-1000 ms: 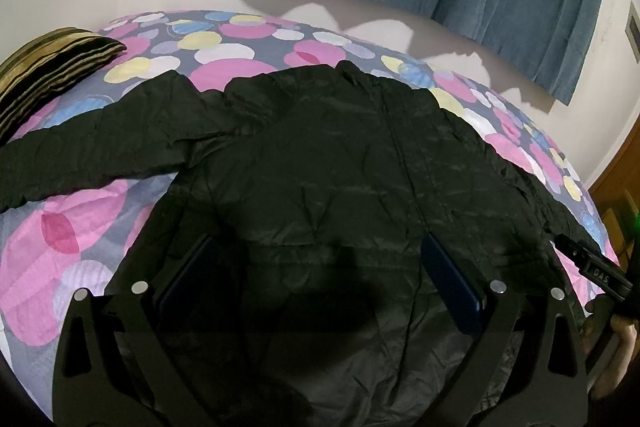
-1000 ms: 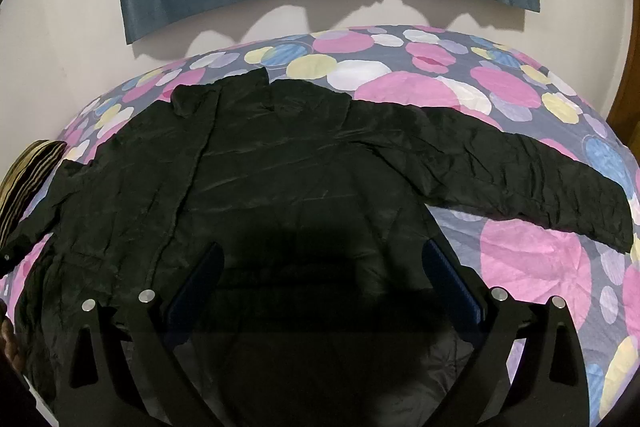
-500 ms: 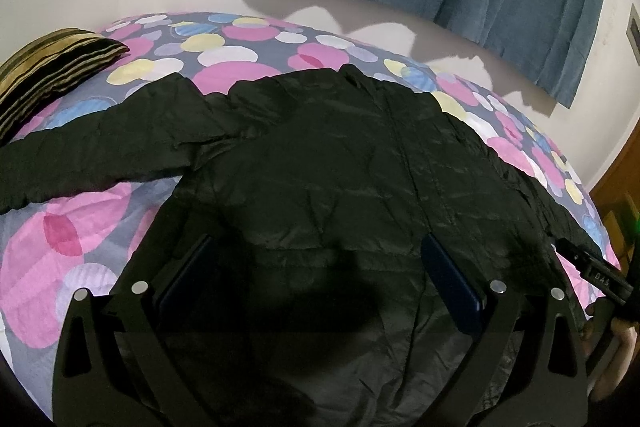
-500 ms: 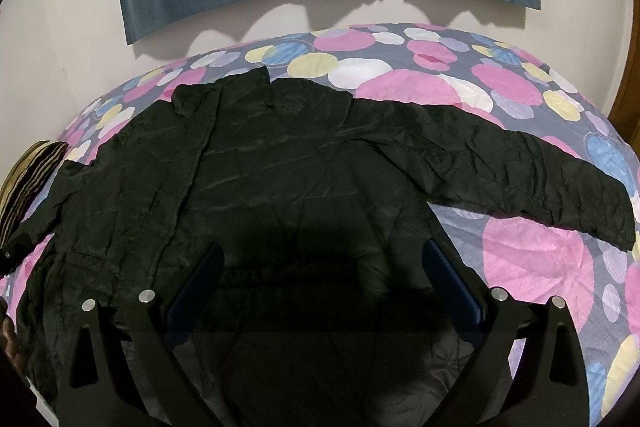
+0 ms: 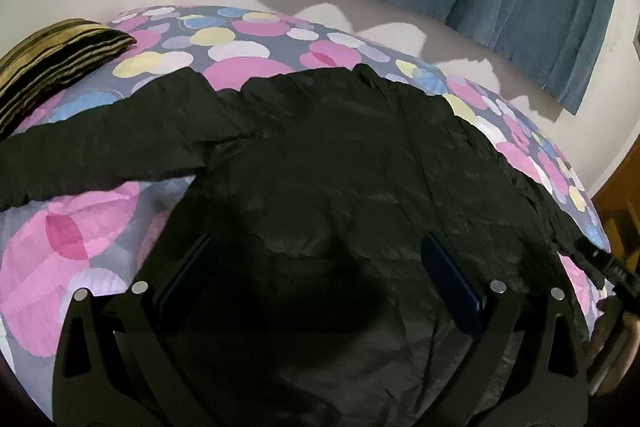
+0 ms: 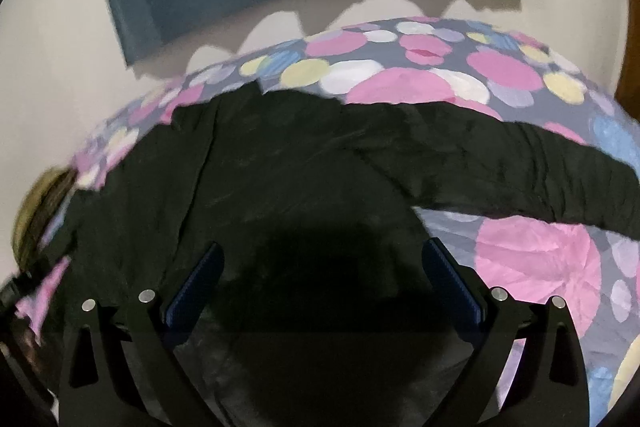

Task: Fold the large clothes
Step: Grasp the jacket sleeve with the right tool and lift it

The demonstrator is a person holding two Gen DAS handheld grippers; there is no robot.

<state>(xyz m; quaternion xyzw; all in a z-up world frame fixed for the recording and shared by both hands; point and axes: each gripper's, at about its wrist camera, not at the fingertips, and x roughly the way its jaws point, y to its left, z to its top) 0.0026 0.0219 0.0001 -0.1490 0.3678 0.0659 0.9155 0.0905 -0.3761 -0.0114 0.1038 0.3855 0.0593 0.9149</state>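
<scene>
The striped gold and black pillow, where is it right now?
The striped gold and black pillow lies at the far left of the left wrist view, on the dotted bedsheet, just beyond the black jacket's outstretched sleeve.

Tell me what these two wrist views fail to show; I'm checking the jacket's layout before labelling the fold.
- Black jacket hem: both views, lost in shadow behind the open left gripper and right gripper.
- Left sleeve cuff: left view, cut by the frame edge.
- Striped pillow: right view, motion-blurred.
- Right sleeve cuff: right view, cut off.

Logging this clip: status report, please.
Left gripper open, right gripper open, both over black jacket. Jacket flat on bed, sleeves out. Nothing in the way.
</scene>
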